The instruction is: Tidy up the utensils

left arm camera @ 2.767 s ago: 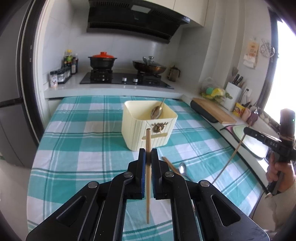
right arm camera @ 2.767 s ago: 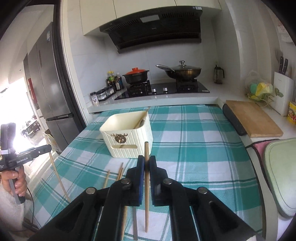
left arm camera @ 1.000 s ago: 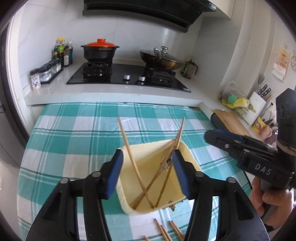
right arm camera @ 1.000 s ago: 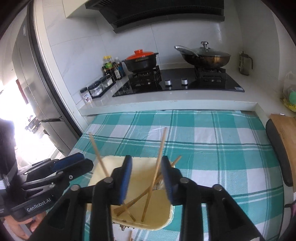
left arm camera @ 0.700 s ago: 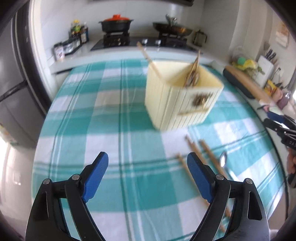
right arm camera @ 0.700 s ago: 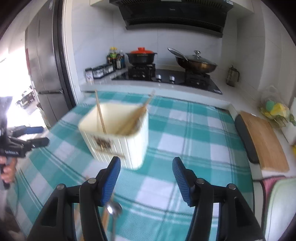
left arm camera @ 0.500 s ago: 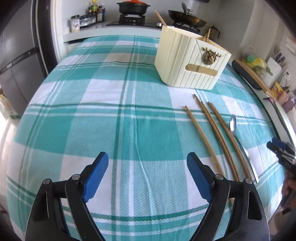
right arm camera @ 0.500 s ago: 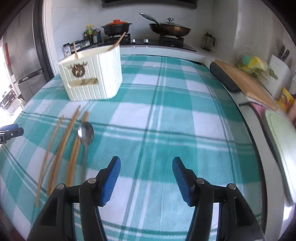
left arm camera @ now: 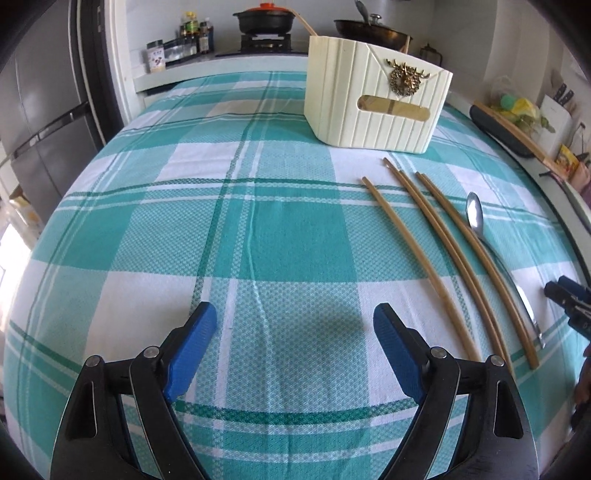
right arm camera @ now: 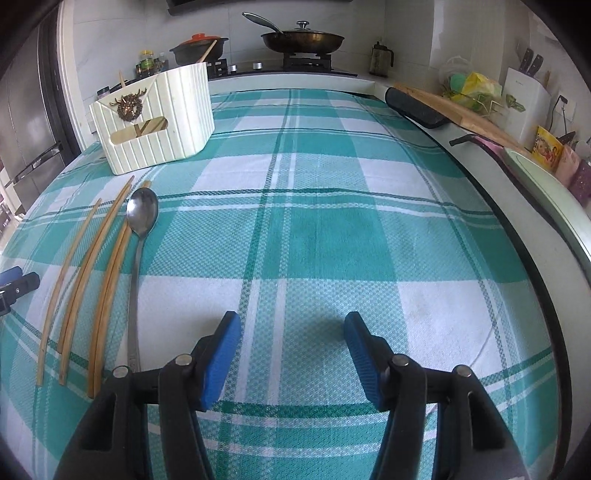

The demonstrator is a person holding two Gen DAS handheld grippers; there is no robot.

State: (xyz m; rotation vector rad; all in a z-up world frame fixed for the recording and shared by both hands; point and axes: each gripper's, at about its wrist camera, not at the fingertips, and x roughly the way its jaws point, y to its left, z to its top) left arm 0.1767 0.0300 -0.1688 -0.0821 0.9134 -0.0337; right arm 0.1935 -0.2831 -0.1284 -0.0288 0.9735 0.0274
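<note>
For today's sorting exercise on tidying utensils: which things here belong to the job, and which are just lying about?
Job:
chopsticks loose on the cloth
spoon beside them
cream holder, chopsticks already inside

Lying about:
orange-lidded pot
frying pan
cutting board
knife block

Chopsticks (left arm camera: 436, 236): three bamboo sticks, flat and roughly parallel, right of the left claw (left arm camera: 295, 332), left of the right claw (right arm camera: 291, 339).
Spoon (right arm camera: 138, 236): metal, flat, touching the nearest stick.
Holder (left arm camera: 376, 99): cream, ribbed, upright beyond them; stick tips poke out.
</note>
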